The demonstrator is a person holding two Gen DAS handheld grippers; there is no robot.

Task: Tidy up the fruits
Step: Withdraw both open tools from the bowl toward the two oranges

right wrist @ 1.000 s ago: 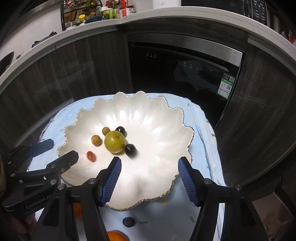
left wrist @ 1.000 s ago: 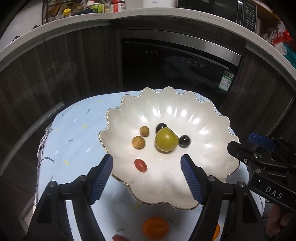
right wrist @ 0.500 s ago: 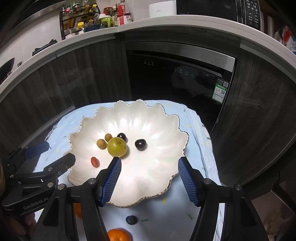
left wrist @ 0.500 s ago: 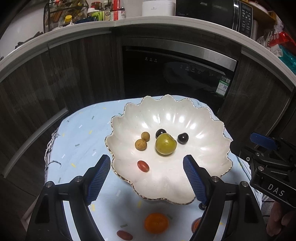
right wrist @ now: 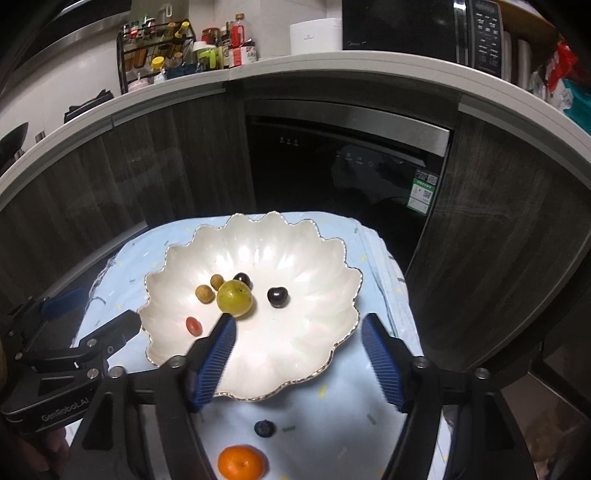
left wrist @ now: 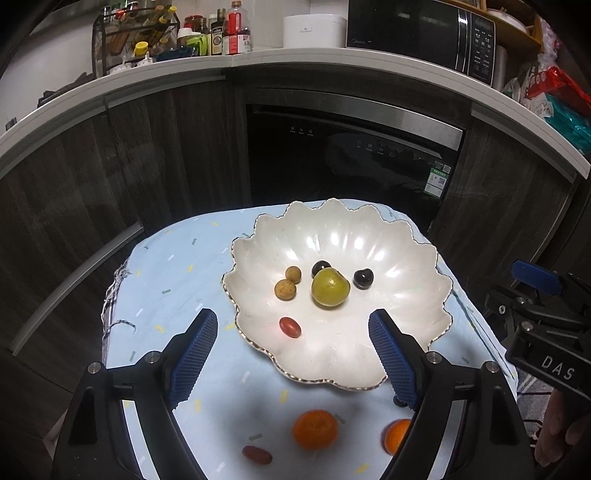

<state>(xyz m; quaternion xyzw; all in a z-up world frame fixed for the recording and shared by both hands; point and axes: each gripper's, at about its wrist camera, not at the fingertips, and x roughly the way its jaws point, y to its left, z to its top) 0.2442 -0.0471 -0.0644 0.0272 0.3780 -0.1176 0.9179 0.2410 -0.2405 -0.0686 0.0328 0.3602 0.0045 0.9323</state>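
Observation:
A white scalloped bowl (left wrist: pixel 406 258) (right wrist: pixel 295 343) sits on a pale blue cloth. It holds a green fruit (left wrist: pixel 330 287) (right wrist: pixel 234 298), two brown longans (left wrist: pixel 285 288), two dark cherries (left wrist: pixel 363 278) (right wrist: pixel 277 296) and a red cherry tomato (left wrist: pixel 290 327). My left gripper (left wrist: pixel 292 317) hovers over the bowl's near left rim, its jaws opening with nothing gripped. The jaws of my right gripper (right wrist: pixel 299 319) are also opening, above the near right rim, and they are empty too. Loose on the cloth in front lie two mandarins (left wrist: pixel 315 429) (right wrist: pixel 241 462), a red tomato (left wrist: pixel 256 455) and a blueberry (right wrist: pixel 264 428).
The cloth-covered table (left wrist: pixel 166 280) is small, with its edges close on the left, right and far sides. Dark cabinets and a built-in dishwasher (left wrist: pixel 351 155) stand behind it. Above runs a counter with bottles (left wrist: pixel 221 33) and a microwave (left wrist: pixel 424 33). A hand (left wrist: pixel 557 432) shows at lower right.
Both grippers have drawn back and up from the bowl, so more cloth and the loose fruit in front now show. The right jaws stand wider than before.

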